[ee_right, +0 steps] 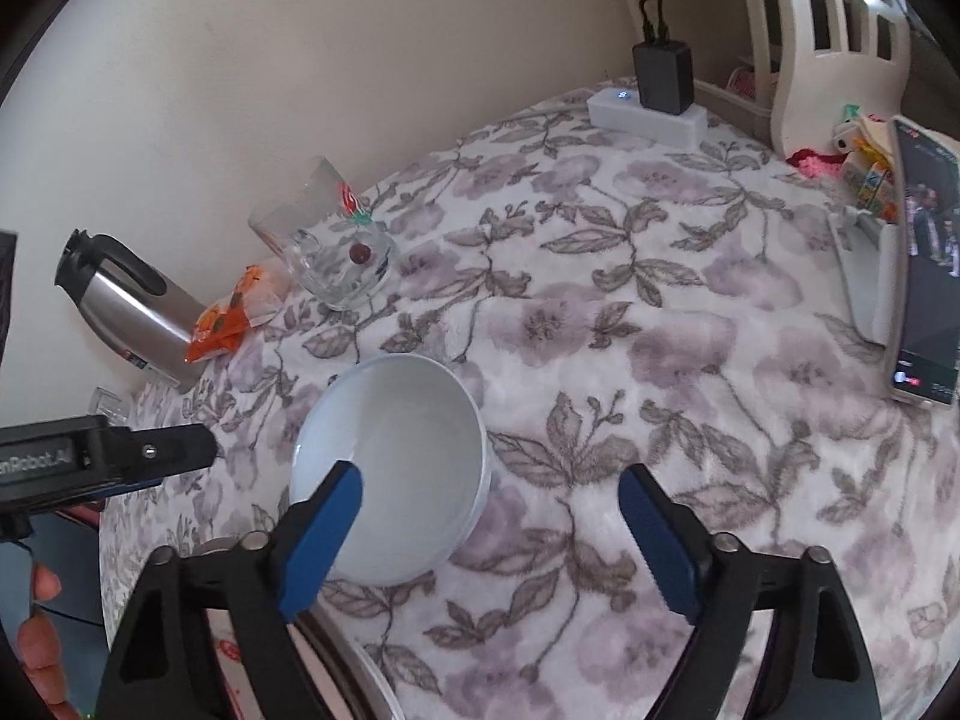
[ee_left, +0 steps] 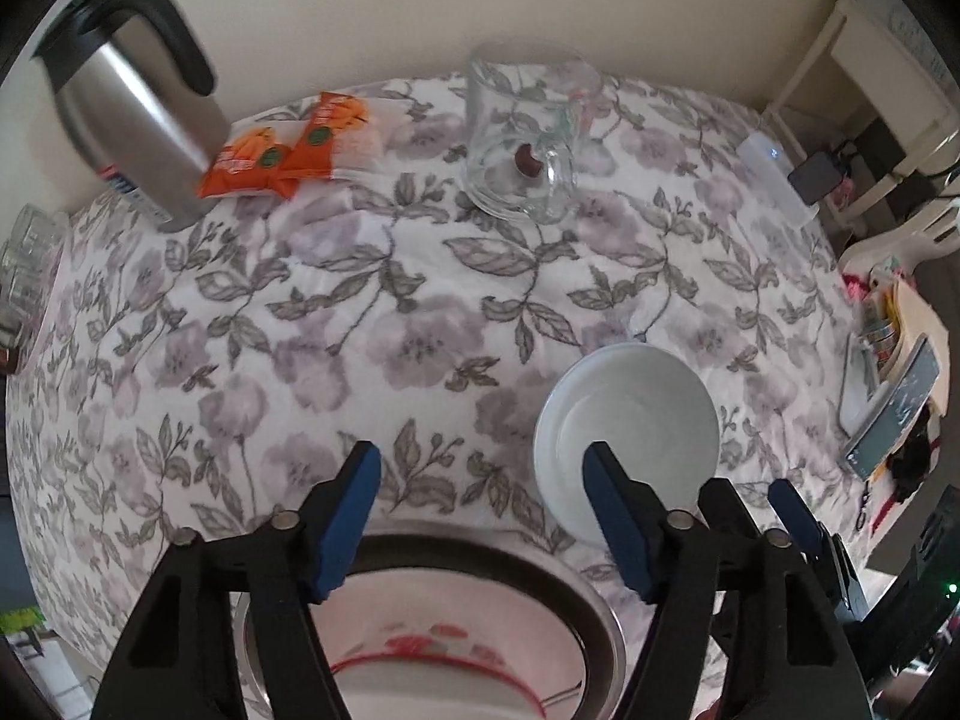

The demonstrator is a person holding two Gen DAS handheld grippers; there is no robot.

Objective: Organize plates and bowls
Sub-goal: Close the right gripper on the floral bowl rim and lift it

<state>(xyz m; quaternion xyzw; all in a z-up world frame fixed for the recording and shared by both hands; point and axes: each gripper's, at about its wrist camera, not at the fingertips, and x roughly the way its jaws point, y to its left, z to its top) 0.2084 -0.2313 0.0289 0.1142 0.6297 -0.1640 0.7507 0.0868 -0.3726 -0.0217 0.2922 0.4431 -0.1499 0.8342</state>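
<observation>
One white ceramic bowl [ee_right: 396, 468]; one round steel-rimmed plate with red floral print [ee_left: 432, 642]; one clear glass mug [ee_left: 522, 138]; one brushed-steel jug with black handle [ee_left: 129, 102]; two orange snack packets [ee_left: 288, 150]; one upright phone [ee_right: 924, 264].

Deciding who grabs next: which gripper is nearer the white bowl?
Right. The right gripper is open, its left finger over the white bowl. The left gripper, also open, hangs beside the bowl, over the plate's far rim.
</observation>
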